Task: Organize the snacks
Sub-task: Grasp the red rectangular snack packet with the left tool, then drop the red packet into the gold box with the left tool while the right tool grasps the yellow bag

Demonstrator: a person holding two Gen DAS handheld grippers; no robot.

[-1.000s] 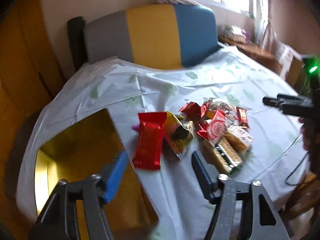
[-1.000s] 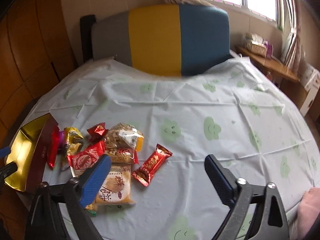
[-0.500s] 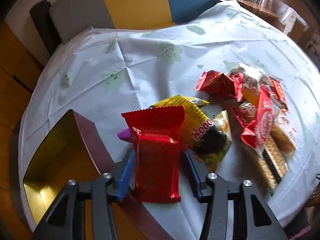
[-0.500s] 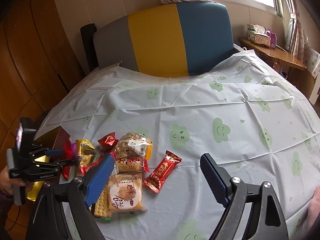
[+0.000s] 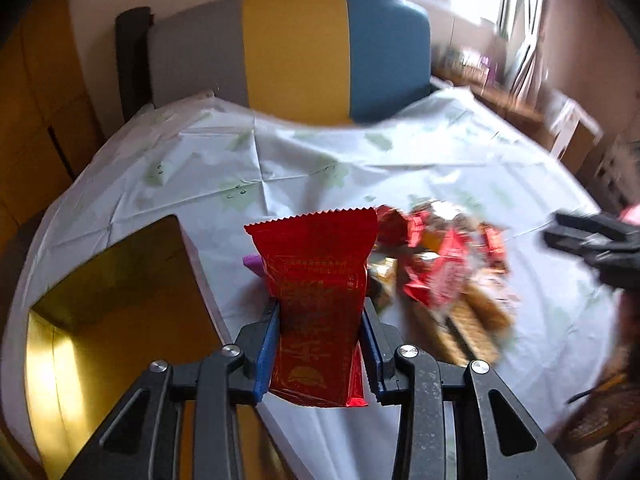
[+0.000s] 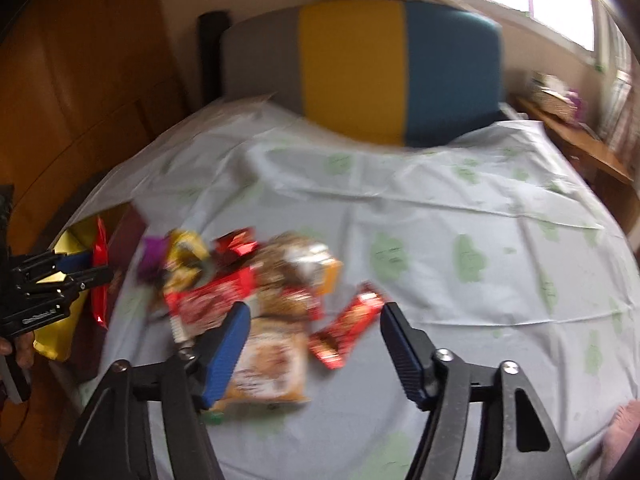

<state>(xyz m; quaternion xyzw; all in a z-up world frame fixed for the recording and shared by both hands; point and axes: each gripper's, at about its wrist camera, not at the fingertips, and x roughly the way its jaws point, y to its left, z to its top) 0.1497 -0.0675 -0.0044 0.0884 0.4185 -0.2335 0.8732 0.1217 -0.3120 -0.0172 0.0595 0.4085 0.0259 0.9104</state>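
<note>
My left gripper (image 5: 320,316) is shut on a red snack packet (image 5: 320,280) and holds it upright, lifted off the table, beside the gold-lined box (image 5: 116,312) at the table's left edge. A blurred pile of snacks (image 5: 444,276) lies to its right. In the right wrist view my right gripper (image 6: 316,332) is open and empty above the pile's near side, over a red bar (image 6: 348,332) and a biscuit pack (image 6: 268,364). The left gripper (image 6: 86,268) with the red packet (image 6: 100,268) shows at the far left there, over the box (image 6: 68,240).
The round table has a pale cloth with green clouds (image 6: 440,240). A grey, yellow and blue chair back (image 6: 360,76) stands behind it. A wooden wall (image 6: 80,80) is at the left and a side shelf (image 6: 568,136) at the right.
My left gripper closed on the red packet and lifted it off the table. My right gripper moved left and lower toward the snack pile, still open.
</note>
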